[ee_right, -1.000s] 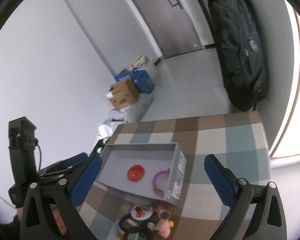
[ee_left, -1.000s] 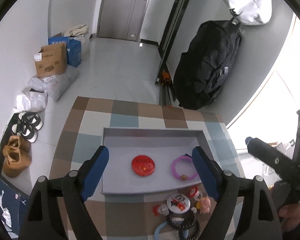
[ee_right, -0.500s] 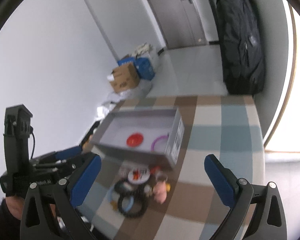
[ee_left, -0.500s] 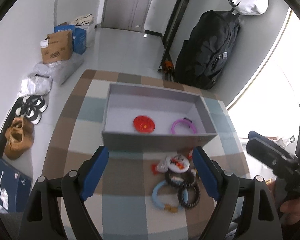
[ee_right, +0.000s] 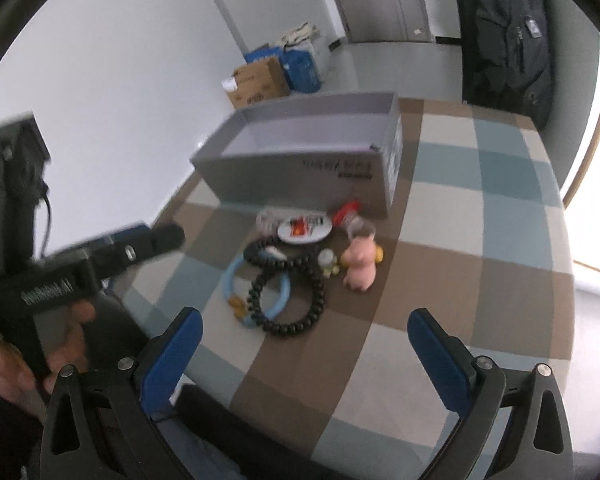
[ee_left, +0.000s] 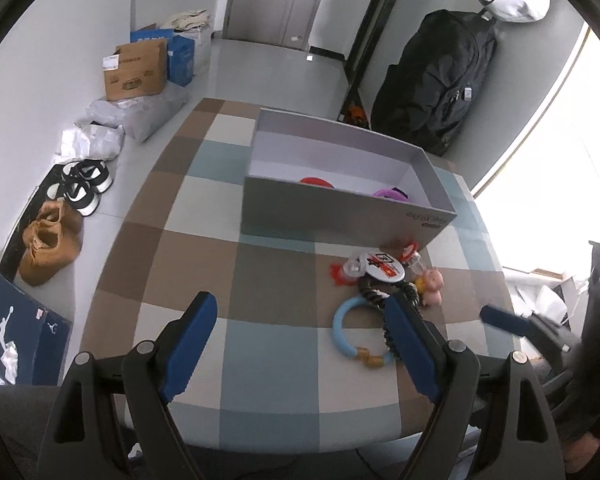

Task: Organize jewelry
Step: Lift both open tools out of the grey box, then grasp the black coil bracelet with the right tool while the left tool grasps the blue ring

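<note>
A grey box [ee_left: 340,208] [ee_right: 300,176] stands on the checked table; a red disc [ee_left: 315,181] and a purple bracelet [ee_left: 390,193] lie inside. In front of it lies a pile: a white badge [ee_left: 380,268] [ee_right: 305,227], a light blue bracelet [ee_left: 340,330] [ee_right: 230,276], a black bead bracelet [ee_right: 288,300], a pink pig charm [ee_left: 432,284] [ee_right: 360,266]. My left gripper [ee_left: 300,344] is open and empty above the table's near edge, left of the pile. My right gripper [ee_right: 304,356] is open and empty, just short of the pile.
The checked table [ee_left: 172,208] ends at a near edge under both grippers. On the floor to the left are shoes [ee_left: 48,240], cardboard boxes [ee_left: 136,68] and bags. A black backpack [ee_left: 432,84] hangs on the far wall. The left gripper's body [ee_right: 60,276] shows in the right wrist view.
Both grippers have pulled back and down from over the box toward the table's near edge. The pile now lies fully in view ahead of them. Both stayed open.
</note>
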The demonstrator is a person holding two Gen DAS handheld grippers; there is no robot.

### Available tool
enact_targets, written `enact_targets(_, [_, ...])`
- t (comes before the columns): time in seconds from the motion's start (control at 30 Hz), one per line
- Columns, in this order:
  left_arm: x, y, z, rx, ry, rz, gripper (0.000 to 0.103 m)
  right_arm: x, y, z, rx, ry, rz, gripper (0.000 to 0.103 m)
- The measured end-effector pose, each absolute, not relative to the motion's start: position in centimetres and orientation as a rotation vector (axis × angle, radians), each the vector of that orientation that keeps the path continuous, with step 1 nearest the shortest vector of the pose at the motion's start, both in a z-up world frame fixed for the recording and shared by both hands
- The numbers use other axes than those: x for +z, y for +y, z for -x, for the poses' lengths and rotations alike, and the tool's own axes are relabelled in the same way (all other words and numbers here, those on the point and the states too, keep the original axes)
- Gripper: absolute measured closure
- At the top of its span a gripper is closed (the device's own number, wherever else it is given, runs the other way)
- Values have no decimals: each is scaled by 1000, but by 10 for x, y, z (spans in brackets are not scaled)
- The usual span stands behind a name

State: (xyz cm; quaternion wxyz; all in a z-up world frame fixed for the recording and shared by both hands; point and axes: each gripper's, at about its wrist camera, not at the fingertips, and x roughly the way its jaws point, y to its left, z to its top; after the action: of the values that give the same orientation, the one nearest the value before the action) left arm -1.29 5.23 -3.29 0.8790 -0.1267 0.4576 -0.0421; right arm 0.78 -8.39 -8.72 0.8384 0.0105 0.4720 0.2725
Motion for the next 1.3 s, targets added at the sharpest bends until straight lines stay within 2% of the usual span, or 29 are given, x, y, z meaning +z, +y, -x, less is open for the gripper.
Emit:
enact_targets(0.27, [-34, 61, 20, -47, 948, 253, 20, -102, -68, -12, 577, 1034, -3, 14])
enact_targets(0.53, [-39, 78, 19, -15, 967, 314, 20, -106, -45, -17, 553, 1007, 95, 16])
enact_targets(0.6, [-38, 82, 19, -6, 965, 328, 20, -107, -42, -17, 541, 997, 121, 23])
enact_targets(0.67, [-38, 85, 19, 3, 963, 333, 20, -106, -41, -16, 514, 987, 153, 37])
enact_targets(0.73, [-39, 86, 19, 13, 967, 335, 20, -106, -42, -16, 506, 985, 165, 41])
enact_targets(0.83, [-40, 85, 19, 35, 976, 312, 20, -106, -43, -16, 505, 993, 150, 53])
enact_targets(0.93, [-37, 82, 20, 57, 957, 263, 20, -105, -47, -18, 529, 1014, 109, 57])
enact_targets(1.3, [-51, 49, 19, -38, 1027, 144, 20, -89, -75, -13, 562, 1038, -6, 57])
